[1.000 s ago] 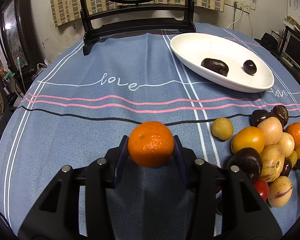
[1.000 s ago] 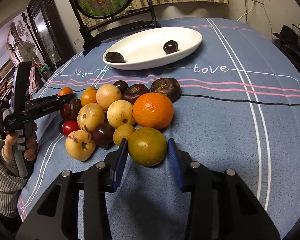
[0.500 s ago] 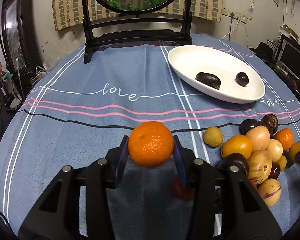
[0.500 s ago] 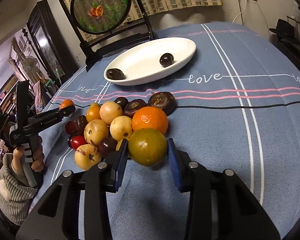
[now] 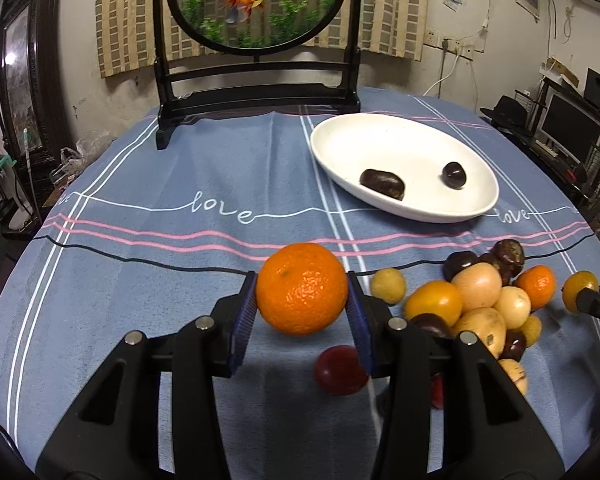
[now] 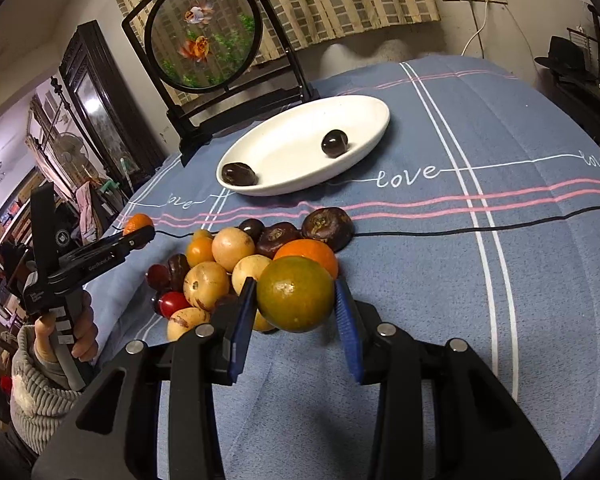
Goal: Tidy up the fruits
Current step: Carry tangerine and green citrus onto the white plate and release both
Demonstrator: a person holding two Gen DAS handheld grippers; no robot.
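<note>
left tongs [image 5: 302, 304] clamped on orange [image 5: 302, 289] | right tongs [image 6: 296, 308] clamped on greenish citrus [image 6: 296, 294] | both held clear of counter [image 5: 148, 240], likely bound for dish [image 5: 404, 144]

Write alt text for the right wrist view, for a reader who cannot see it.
The right gripper holds a green-orange citrus fruit above a blue tablecloth, in front of a pile of mixed fruit. Beyond lies a white oval dish holding two dark fruits. At left, a hand holds the left gripper, which grips an orange.
</note>
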